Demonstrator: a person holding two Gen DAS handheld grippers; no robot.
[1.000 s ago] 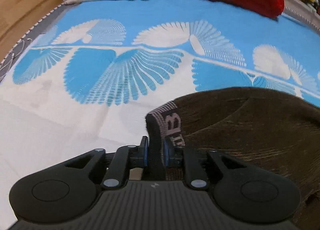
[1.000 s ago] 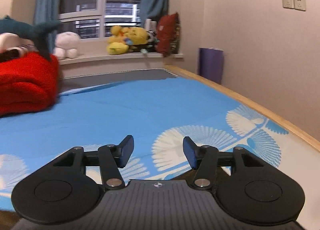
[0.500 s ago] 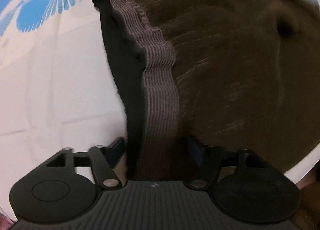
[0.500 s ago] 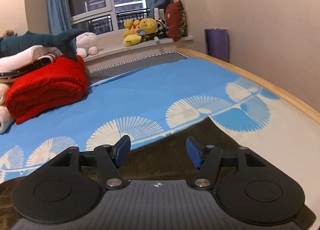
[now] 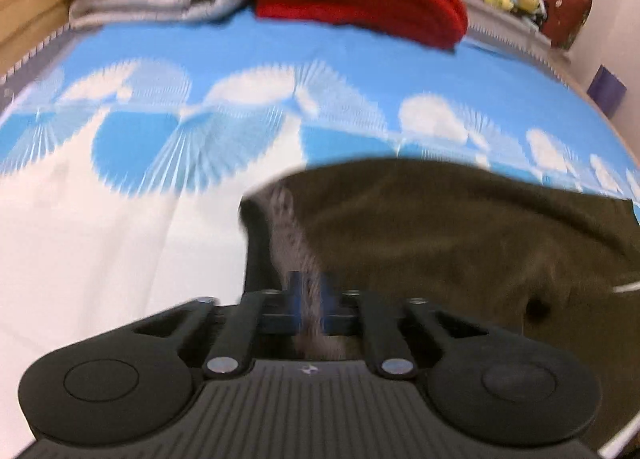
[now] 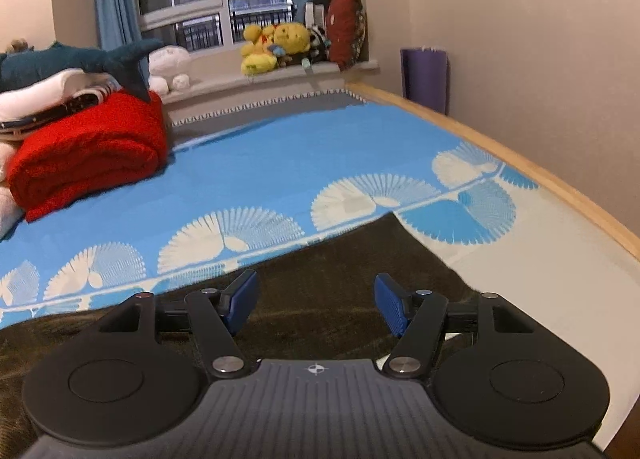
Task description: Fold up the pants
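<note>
Left tool (image 5: 310, 301) clamped on the waistband (image 5: 292, 235) of brown pants (image 5: 460, 227) on the bed (image 6: 280, 163); right tool (image 6: 316, 303) apart, above pants.

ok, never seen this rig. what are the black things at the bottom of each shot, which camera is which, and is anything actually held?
No robot here: a person carries a two-finger gripper in each hand, and each gripper has a fisheye camera looking out along its fingers. The black shape at the bottom of each picture is that gripper's own body.

Left wrist view: the left gripper is shut on the grey waistband of the dark brown pants.

Right wrist view: the right gripper is open above the pants, holding nothing.

The pants lie on a bed with a blue and white sheet. A folded red blanket sits further back, plush toys on the windowsill.
</note>
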